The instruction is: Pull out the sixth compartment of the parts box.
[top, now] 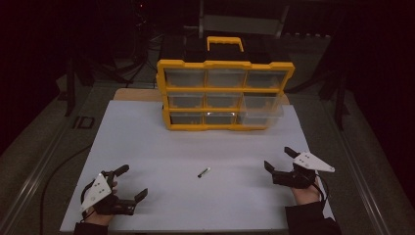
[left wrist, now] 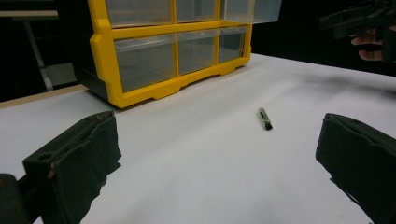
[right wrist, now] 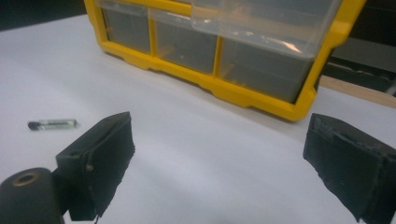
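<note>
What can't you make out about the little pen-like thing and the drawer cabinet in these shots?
- Pen-like thing: too small in the high view and dim in both gripper views to tell what it is.
- Drawer cabinet: contents hidden behind cloudy drawer fronts; its top is cut off in both gripper views.

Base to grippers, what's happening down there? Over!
Left gripper open, right gripper open, both empty. Small pen-like stick lies flat between them, untouched. Yellow drawer box behind; path clear.

Black two-jaw left claw, black right claw, grey three-cornered top plates, dark sleeves, trailing black cables
</note>
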A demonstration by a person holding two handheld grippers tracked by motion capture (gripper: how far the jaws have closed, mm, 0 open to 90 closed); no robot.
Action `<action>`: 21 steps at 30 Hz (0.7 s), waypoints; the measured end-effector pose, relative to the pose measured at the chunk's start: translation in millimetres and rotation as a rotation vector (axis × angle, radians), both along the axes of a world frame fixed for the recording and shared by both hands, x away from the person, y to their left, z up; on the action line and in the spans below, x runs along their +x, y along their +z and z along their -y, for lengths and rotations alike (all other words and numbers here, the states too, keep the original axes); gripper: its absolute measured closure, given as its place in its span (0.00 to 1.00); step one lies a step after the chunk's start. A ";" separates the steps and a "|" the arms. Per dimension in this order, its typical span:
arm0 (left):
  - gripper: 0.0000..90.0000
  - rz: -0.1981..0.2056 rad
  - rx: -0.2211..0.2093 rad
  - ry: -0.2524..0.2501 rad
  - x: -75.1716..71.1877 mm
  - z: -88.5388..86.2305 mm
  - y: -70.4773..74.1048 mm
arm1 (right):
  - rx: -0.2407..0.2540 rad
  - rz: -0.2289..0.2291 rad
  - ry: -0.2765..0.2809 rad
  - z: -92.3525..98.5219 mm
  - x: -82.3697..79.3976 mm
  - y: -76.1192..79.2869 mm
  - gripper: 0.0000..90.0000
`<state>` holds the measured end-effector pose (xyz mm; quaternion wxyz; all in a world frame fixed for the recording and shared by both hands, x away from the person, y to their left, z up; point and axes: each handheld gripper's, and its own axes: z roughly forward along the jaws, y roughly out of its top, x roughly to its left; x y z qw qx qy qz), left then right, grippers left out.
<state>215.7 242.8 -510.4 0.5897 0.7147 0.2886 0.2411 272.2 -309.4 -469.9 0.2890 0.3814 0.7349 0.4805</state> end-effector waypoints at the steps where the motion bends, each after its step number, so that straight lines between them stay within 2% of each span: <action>1: 0.00 0.000 0.002 0.000 -0.1 0.3 0.0 | -0.004 -0.010 0.000 0.7 -1.6 -2.0 0.10; 4: 0.00 0.000 0.006 0.000 -0.1 0.6 0.0 | 0.026 -0.012 0.012 3.4 -7.3 -7.9 0.10; 9: 0.00 -0.005 0.008 0.004 -0.2 0.4 -0.3 | 0.035 -0.022 0.017 2.0 -7.6 -15.3 0.10; 21: 0.00 -0.009 0.003 0.012 0.5 -1.1 -1.3 | 0.002 -0.023 0.031 -7.7 -5.9 -19.1 0.10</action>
